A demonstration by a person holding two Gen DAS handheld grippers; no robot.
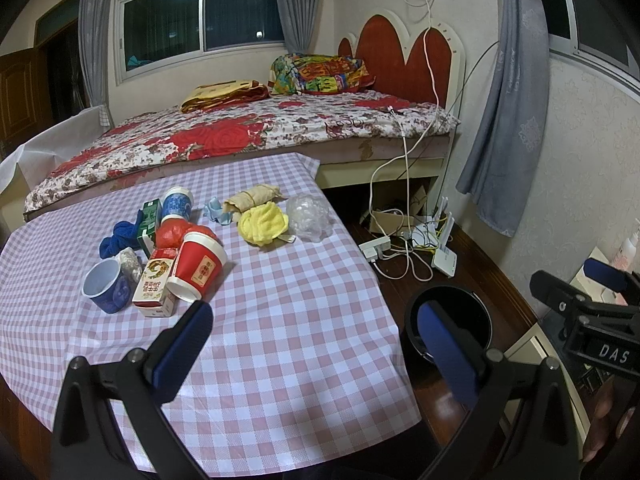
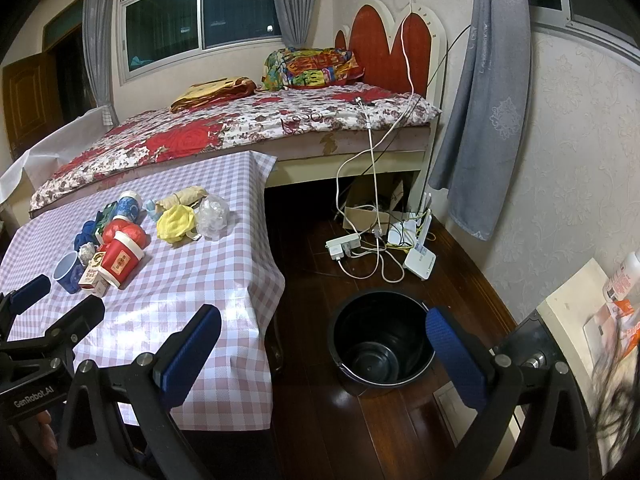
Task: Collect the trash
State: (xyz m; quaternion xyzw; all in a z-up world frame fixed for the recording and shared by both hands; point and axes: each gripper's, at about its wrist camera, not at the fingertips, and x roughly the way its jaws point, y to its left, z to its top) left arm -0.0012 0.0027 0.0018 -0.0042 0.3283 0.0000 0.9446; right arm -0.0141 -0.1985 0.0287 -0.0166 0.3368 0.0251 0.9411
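Observation:
Trash lies in a heap on the pink checked table [image 1: 280,320]: a red paper cup [image 1: 198,266] on its side, a blue cup [image 1: 106,286], a carton [image 1: 154,282], a yellow cloth [image 1: 264,222], a clear plastic wad [image 1: 308,216] and a brown wrapper [image 1: 254,196]. A black bucket [image 2: 380,340] stands on the floor right of the table. My left gripper [image 1: 316,344] is open and empty over the table's near right edge. My right gripper [image 2: 320,352] is open and empty, between table edge and bucket. The heap also shows in the right wrist view [image 2: 120,256].
A bed [image 1: 240,132] with a flowered cover stands behind the table. A power strip [image 2: 344,246], cables and a white router [image 2: 420,260] lie on the dark wood floor beyond the bucket. A cabinet [image 2: 568,320] with packets stands at the right wall.

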